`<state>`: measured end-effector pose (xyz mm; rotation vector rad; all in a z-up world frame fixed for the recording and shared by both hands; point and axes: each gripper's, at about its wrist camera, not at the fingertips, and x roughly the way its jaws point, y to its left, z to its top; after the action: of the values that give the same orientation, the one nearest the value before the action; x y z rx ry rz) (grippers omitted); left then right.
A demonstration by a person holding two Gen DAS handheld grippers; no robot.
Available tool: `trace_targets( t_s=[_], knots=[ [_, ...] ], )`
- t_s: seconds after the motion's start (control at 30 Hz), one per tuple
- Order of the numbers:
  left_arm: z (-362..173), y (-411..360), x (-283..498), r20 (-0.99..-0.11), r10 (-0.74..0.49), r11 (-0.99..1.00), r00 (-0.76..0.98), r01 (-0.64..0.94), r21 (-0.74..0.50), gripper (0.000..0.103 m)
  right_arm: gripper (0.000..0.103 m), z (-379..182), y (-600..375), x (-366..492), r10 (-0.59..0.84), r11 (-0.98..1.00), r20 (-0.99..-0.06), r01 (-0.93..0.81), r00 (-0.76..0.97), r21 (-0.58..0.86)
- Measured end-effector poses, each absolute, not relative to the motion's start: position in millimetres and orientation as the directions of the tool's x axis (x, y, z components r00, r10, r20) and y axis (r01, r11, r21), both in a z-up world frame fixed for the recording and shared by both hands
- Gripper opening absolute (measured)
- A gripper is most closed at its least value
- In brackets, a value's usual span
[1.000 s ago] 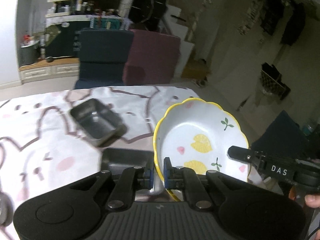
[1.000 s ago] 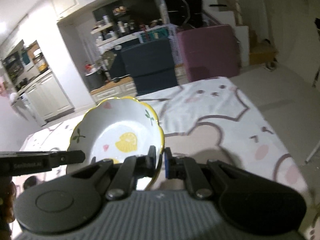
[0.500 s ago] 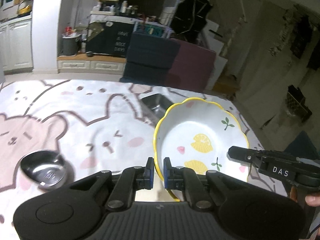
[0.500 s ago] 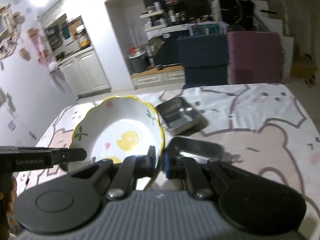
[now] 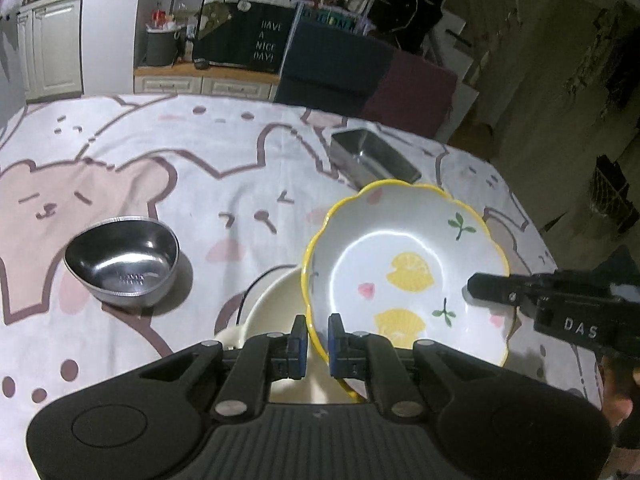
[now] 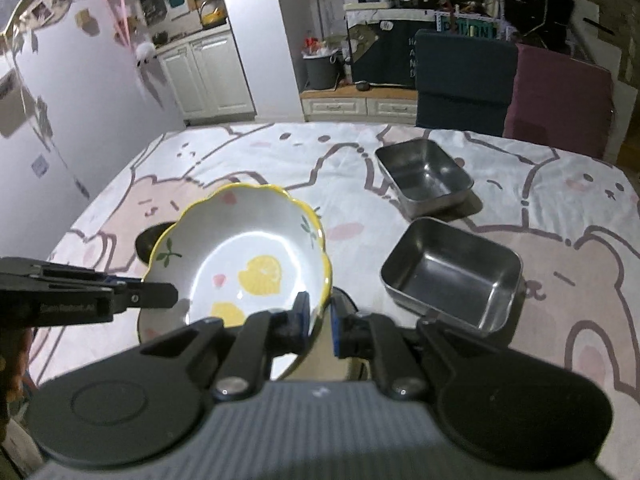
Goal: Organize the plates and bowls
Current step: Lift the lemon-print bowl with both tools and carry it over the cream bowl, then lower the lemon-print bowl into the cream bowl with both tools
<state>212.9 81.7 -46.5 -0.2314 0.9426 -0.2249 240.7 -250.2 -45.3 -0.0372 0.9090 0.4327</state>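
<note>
We hold a white ceramic bowl with a scalloped yellow rim and painted lemons between our two grippers, above the near part of the table. Our left gripper is clenched on the bowl's near-left rim, a blue pad on either side of the yellow edge. Our right gripper grasps the opposite rim, its pads likewise straddling the wall of the bowl; in the left wrist view its black fingertip reaches over the right edge. Directly under the bowl, on its left side, sits a plain cream-coloured round dish, mostly hidden by the bowl and the left gripper; we cannot tell whether the two touch. To the left, well apart, stands a small rounded stainless-steel bowl on the table. To the right of the lemon bowl in the right wrist view lies a rectangular stainless-steel tray with rounded corners, near us, and a second rectangular steel tray lies farther away, just beyond the first. Everything rests on a white tablecloth printed with pink bears outlined in brown. Past the table's far edge stand a dark blue chair and a maroon chair side by side.
</note>
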Motion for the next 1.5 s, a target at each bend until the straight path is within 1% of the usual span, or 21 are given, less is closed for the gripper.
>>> trace_targets(
  t_s=[0.27, 0.53, 1.2, 1.5],
  knots=[
    [-64.9, 76.3, 218.3, -0.805, -0.297, 0.953, 0.514, 0.104, -0.285, 0.014, 0.013, -52.4, -243.6, 239.1, 0.328, 0.913, -0.795, -0.386, 0.510, 0.129],
    [-81.6, 67.7, 221.4, -0.839, -0.292, 0.956, 0.459, 0.128, -0.263, 0.021, 0.013, -58.2, -239.2, 241.6, 0.310, 0.911, -0.814, -0.399, 0.491, 0.106],
    [-101.5, 57.6, 229.1, -0.888, -0.248, 0.968, 0.388, 0.138, -0.211, 0.026, 0.012, -69.0, -232.8, 249.3, 0.294, 0.900, -0.840, -0.428, 0.456, 0.083],
    [-101.2, 54.3, 230.3, -0.888, -0.242, 0.968, 0.392, 0.156, -0.195, 0.026, 0.010, -69.7, -232.6, 250.9, 0.290, 0.899, -0.842, -0.430, 0.456, 0.076]
  ],
)
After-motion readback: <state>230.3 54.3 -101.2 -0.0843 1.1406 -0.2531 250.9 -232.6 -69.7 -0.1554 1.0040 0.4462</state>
